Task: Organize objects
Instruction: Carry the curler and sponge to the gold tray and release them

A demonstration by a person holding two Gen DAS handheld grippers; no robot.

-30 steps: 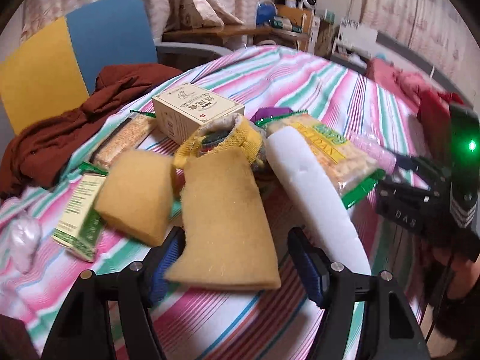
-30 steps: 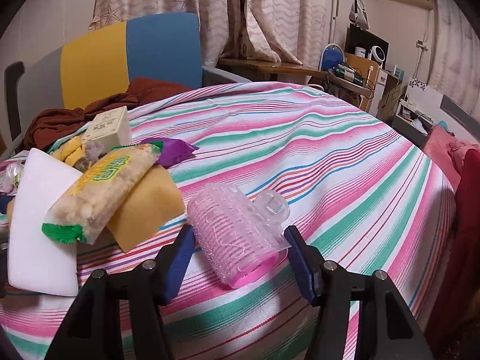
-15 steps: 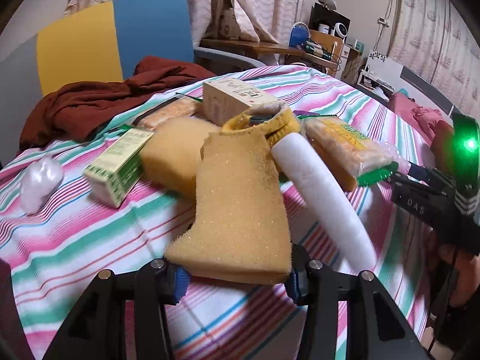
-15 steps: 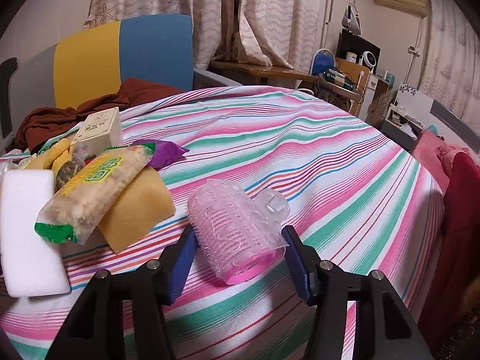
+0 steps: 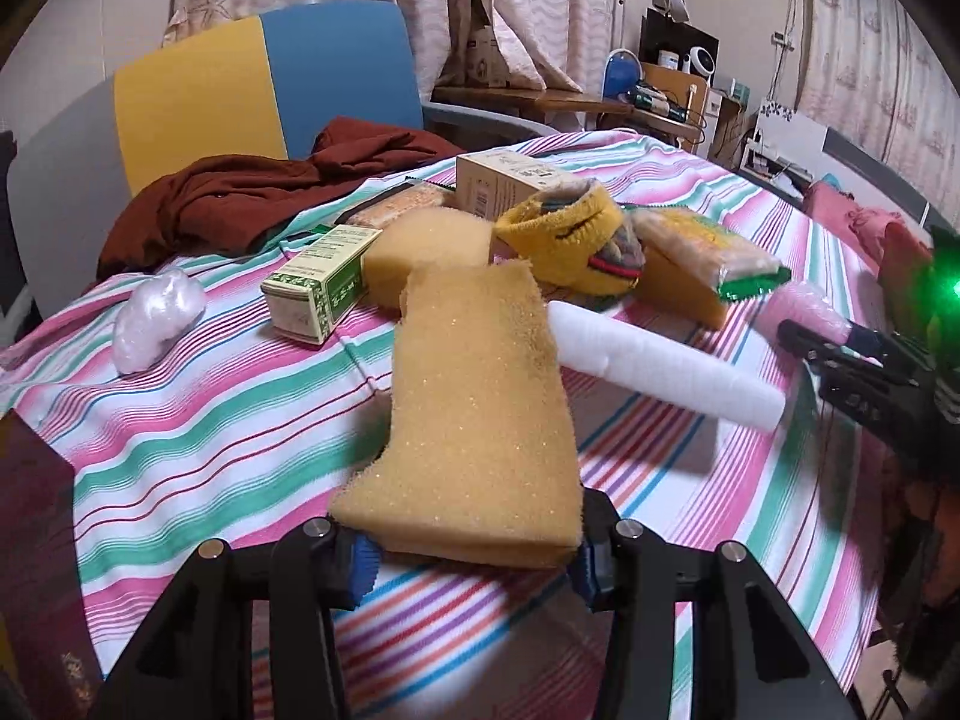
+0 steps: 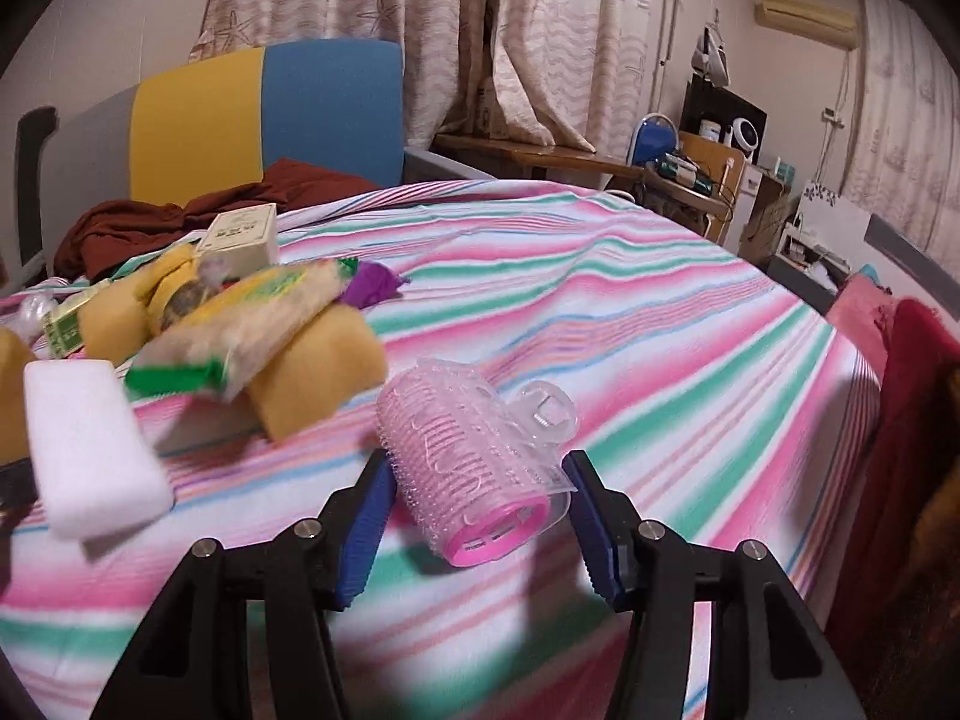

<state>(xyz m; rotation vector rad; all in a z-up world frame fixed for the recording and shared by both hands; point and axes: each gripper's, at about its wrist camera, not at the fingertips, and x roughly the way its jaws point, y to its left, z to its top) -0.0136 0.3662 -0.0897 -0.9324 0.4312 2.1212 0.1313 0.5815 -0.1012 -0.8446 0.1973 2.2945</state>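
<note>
A flat yellow sponge piece (image 5: 480,408) is held off the striped tablecloth (image 5: 198,438), with my left gripper (image 5: 470,564) shut on its near end. Behind it lies a pile: a second yellow sponge (image 5: 426,246), a yellow sock (image 5: 564,234), a snack pack (image 5: 708,246), a green box (image 5: 324,282) and a beige box (image 5: 504,180). A white foam block (image 5: 660,366) slants out of the pile to the right. My right gripper (image 6: 477,510) is shut on a pink hair roller (image 6: 468,468), just above the cloth and right of the pile.
A brown cloth (image 5: 258,198) lies at the table's far left edge, against a yellow and blue chair (image 5: 264,84). A white plastic wad (image 5: 156,318) sits alone at the left. The table's right half (image 6: 690,324) is bare stripes. Red fabric (image 6: 912,396) hangs beyond the right edge.
My left jaws closed onto the yellow sponge piece and raised it off the cloth. The right gripper shifted a little with the pink roller in its grip.
</note>
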